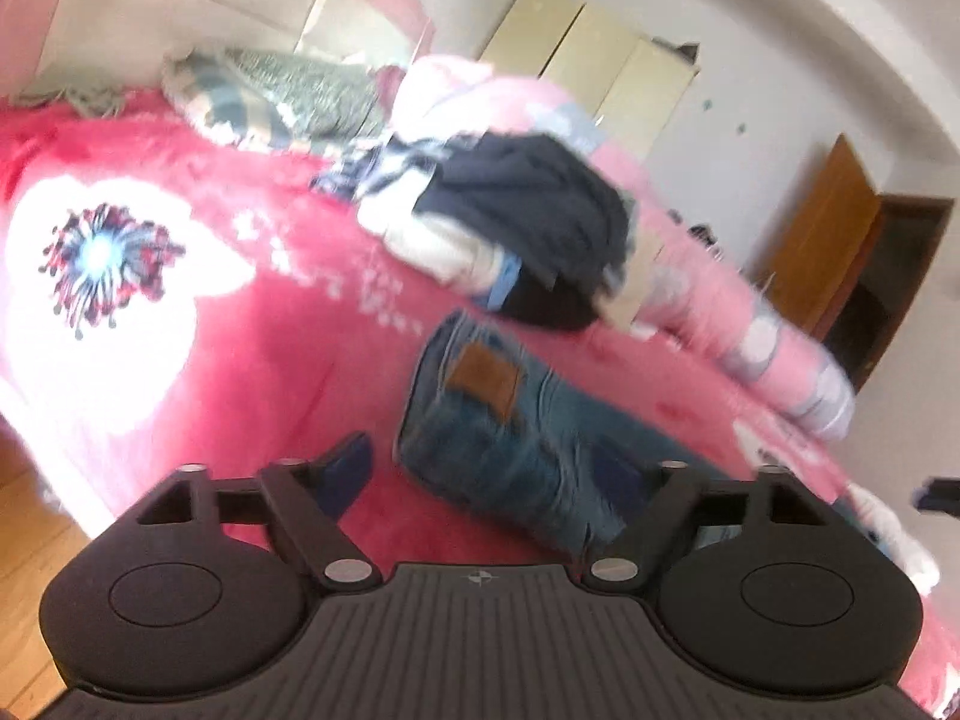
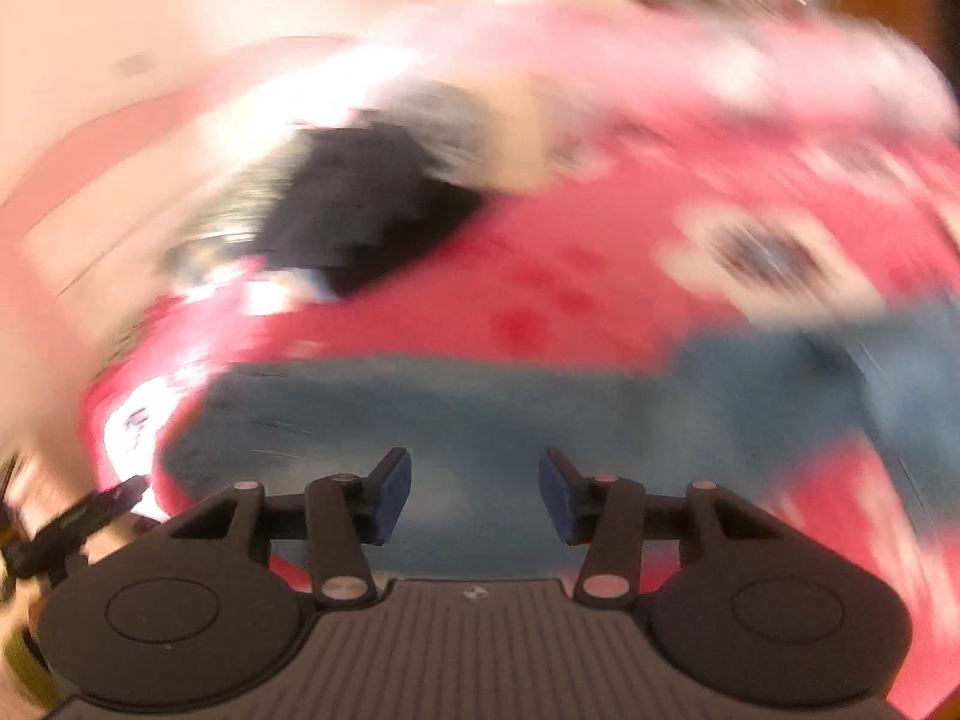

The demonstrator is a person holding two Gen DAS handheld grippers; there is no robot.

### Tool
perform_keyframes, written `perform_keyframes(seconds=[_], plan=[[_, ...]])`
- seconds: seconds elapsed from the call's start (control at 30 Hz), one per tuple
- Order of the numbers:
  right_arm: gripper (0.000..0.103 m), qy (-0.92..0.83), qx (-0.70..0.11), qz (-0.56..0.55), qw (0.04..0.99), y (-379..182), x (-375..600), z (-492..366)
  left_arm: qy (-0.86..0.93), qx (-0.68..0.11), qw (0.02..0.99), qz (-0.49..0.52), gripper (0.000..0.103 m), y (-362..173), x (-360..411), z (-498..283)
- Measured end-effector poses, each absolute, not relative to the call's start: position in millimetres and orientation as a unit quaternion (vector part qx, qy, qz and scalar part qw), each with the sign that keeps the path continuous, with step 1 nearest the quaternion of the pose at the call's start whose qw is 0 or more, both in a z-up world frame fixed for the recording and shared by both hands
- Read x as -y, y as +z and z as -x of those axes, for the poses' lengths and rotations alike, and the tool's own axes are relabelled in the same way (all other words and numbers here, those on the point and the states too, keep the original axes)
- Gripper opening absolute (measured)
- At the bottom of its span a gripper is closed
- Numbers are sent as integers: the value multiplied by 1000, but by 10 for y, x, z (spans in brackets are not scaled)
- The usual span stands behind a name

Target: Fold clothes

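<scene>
Folded blue jeans [image 1: 510,420] with a brown leather patch lie on the red bed cover [image 1: 270,330]. My left gripper [image 1: 480,474] stands wide open just in front of them, and its pads [image 1: 348,468] press on nothing. Behind the jeans sits a heap of clothes topped by a dark navy garment [image 1: 540,210]. The right wrist view is heavily blurred. There my right gripper [image 2: 474,492] is open above the blue jeans [image 2: 480,414], with nothing gripped. The dark garment [image 2: 360,204] shows farther back.
A pink duvet [image 1: 720,300] is bunched along the bed's far side, and a grey patterned pillow [image 1: 270,90] lies at the head. Cream wardrobe doors [image 1: 600,60] and a brown door [image 1: 840,228] stand behind. Wooden floor [image 1: 24,528] shows at the left.
</scene>
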State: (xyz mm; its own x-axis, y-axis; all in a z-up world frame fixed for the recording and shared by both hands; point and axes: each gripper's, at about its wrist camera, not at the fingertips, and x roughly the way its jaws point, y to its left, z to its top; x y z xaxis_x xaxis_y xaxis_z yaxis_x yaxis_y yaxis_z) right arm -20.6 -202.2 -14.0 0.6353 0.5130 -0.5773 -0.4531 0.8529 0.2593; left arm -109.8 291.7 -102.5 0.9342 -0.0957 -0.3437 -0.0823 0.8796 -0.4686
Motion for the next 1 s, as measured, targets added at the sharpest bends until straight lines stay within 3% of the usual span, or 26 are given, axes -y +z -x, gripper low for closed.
perform_keyframes(seconds=[0.2, 0.27, 0.33, 0.57, 0.6, 0.63, 0.7, 0.87, 1.0], plan=[[55, 396, -324, 131, 849, -420, 563, -341, 8, -201, 948, 246, 86, -1033, -2989, 699], [55, 409, -314, 179, 838, -547, 169, -516, 20, -210, 946, 246, 66, -1083, -2988, 620], [54, 413, -304, 213, 832, -648, -129, -722, 21, -214, 943, 253, 53, -1129, -3001, 582], [53, 426, -389, 228, 785, -1090, -496, -1278, -13, -222, 933, 282, 52, -1220, -3048, 549], [52, 426, -393, 223, 784, -1107, -482, -1273, -19, -224, 932, 284, 52, -1229, -3051, 548], [40, 427, -393, 218, 785, -1117, -465, -1262, -23, -224, 932, 284, 50, -1236, -3047, 549], [6, 413, -384, 216, 797, -1111, -442, -1216, -25, -218, 936, 275, 43, -1233, -3012, 565], [2, 364, -323, 254, 836, -982, -505, -914, -28, -211, 937, 276, 19, -1173, -2984, 592], [2, 346, -278, 276, 852, -777, -562, -857, -36, -200, 934, 294, 16, -1126, -3023, 596]])
